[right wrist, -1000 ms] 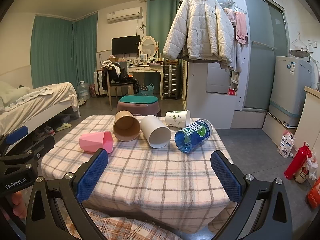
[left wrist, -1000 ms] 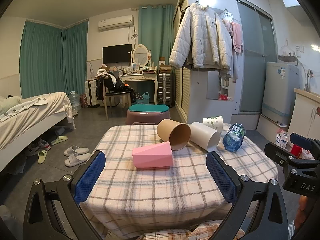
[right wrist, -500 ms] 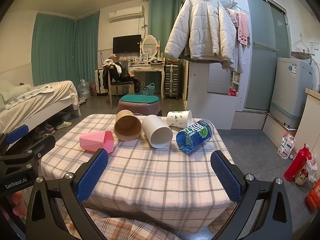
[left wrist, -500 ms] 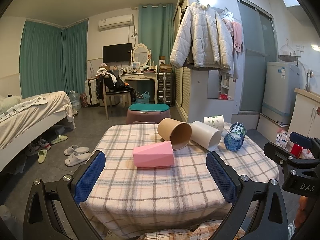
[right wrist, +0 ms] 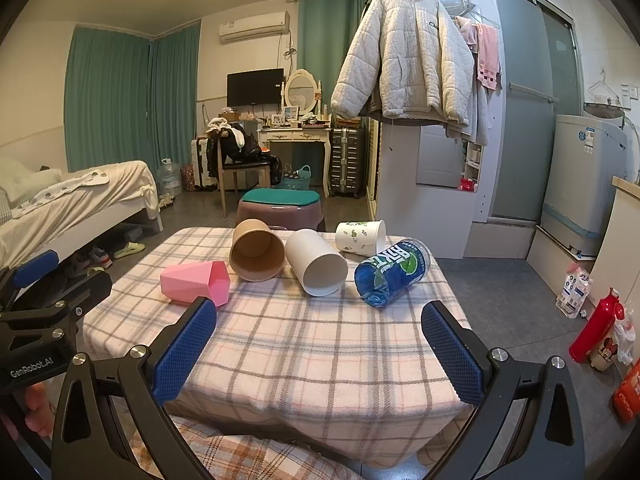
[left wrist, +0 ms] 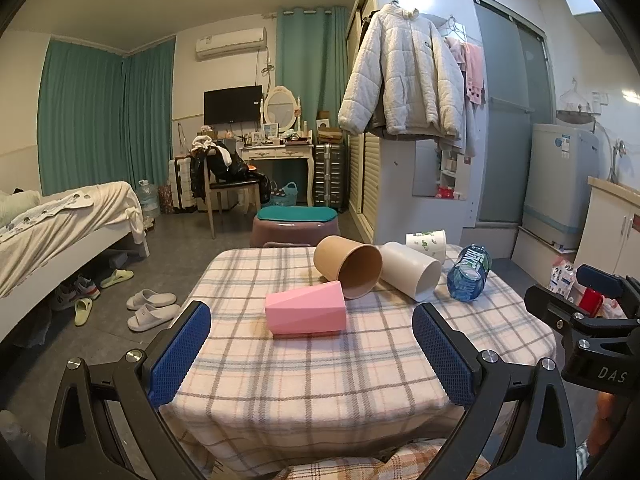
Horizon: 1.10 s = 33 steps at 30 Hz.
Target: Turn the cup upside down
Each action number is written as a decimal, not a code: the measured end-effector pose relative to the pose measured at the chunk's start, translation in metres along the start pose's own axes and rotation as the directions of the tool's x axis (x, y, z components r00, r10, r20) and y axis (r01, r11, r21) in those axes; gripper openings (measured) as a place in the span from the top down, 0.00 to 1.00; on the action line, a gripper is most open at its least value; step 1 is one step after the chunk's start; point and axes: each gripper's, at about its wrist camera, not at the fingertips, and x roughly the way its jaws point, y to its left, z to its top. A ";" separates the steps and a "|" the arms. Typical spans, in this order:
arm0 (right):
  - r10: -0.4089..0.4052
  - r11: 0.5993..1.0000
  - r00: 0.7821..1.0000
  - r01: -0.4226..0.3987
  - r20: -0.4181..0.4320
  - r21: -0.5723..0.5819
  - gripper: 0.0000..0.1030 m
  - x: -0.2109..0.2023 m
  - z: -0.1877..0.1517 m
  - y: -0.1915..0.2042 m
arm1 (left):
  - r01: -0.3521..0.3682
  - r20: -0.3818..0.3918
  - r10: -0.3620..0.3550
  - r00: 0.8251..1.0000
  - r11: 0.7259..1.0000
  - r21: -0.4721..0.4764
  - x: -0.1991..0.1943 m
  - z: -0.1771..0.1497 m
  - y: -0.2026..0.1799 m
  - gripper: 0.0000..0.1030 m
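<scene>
Several cups lie on their sides on a plaid-covered table (left wrist: 320,368): a pink faceted cup (left wrist: 306,314) (right wrist: 196,282), a brown paper cup (left wrist: 348,266) (right wrist: 257,255), a white cup (left wrist: 412,270) (right wrist: 318,262), a leaf-printed white cup (left wrist: 427,240) (right wrist: 360,237) and a blue plastic cup (left wrist: 469,272) (right wrist: 392,272). My left gripper (left wrist: 312,354) is open and empty, in front of the pink cup. My right gripper (right wrist: 318,350) is open and empty, in front of the white and blue cups.
A stool with a teal cushion (left wrist: 296,224) stands behind the table. A bed (left wrist: 60,224) is at left, slippers (left wrist: 150,308) on the floor. A washing machine (left wrist: 560,184) and a red bottle (right wrist: 596,326) are at right. A jacket (left wrist: 404,76) hangs above.
Both grippers have drifted slightly forward and left; the cups shift a little right in both views. Nothing was grasped; the cups have not moved on the table.
</scene>
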 end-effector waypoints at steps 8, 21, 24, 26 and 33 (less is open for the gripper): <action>-0.001 1.000 1.000 0.001 0.000 0.000 0.00 0.001 0.000 0.000 | -0.001 -0.002 0.001 1.000 1.000 -0.002 -0.002 0.001 0.002 0.00; 0.000 1.000 1.000 0.000 -0.003 0.000 0.00 0.002 0.000 0.001 | 0.000 -0.004 0.000 1.000 1.000 -0.002 -0.001 0.002 0.001 0.00; 0.000 1.000 1.000 0.000 -0.007 -0.004 0.00 0.002 0.000 0.004 | 0.001 -0.005 -0.001 1.000 1.000 -0.003 -0.001 0.002 0.001 0.00; 0.000 1.000 1.000 0.000 -0.007 -0.005 0.00 0.003 0.001 0.005 | 0.002 -0.004 -0.002 1.000 1.000 -0.002 -0.001 0.001 0.002 0.00; -0.005 1.000 1.000 0.005 -0.006 -0.010 0.00 0.002 0.001 0.004 | 0.007 -0.002 -0.007 1.000 1.000 -0.002 -0.002 0.001 0.000 0.00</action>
